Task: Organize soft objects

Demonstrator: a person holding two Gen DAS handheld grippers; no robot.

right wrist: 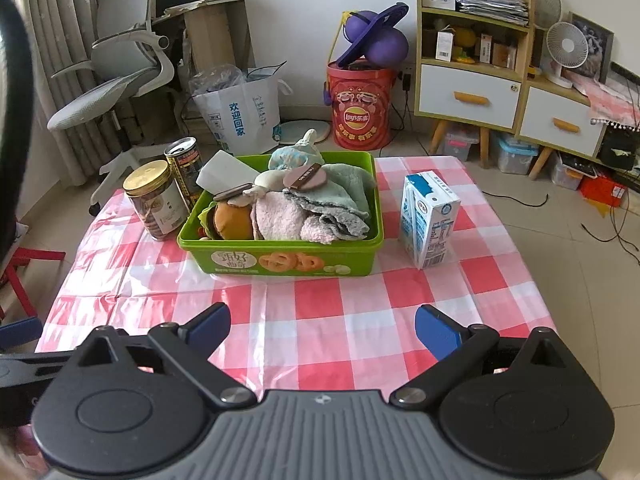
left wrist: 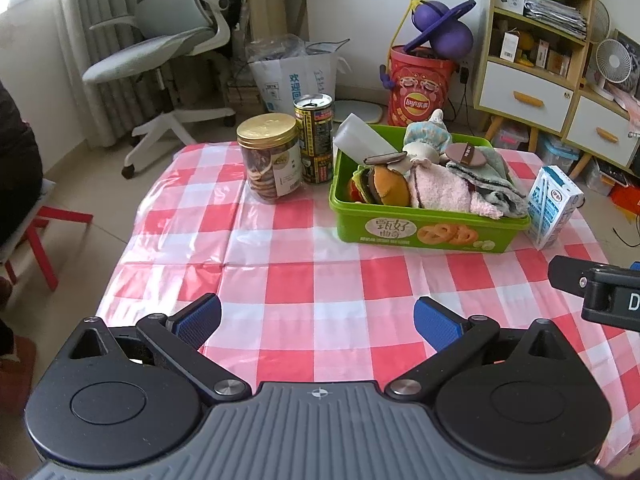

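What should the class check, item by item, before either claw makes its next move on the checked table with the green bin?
1. Left claw open and empty: ok.
2. Right claw open and empty: ok.
3. Soft things, such as the pink towel and plush burger, are in the green bin: ok.
4. No soft thing left on the tablecloth: ok in both views.
5. Bin stands apart from the milk carton: ok.
6. Jar and can clear of the bin: cannot tell, they stand very close.
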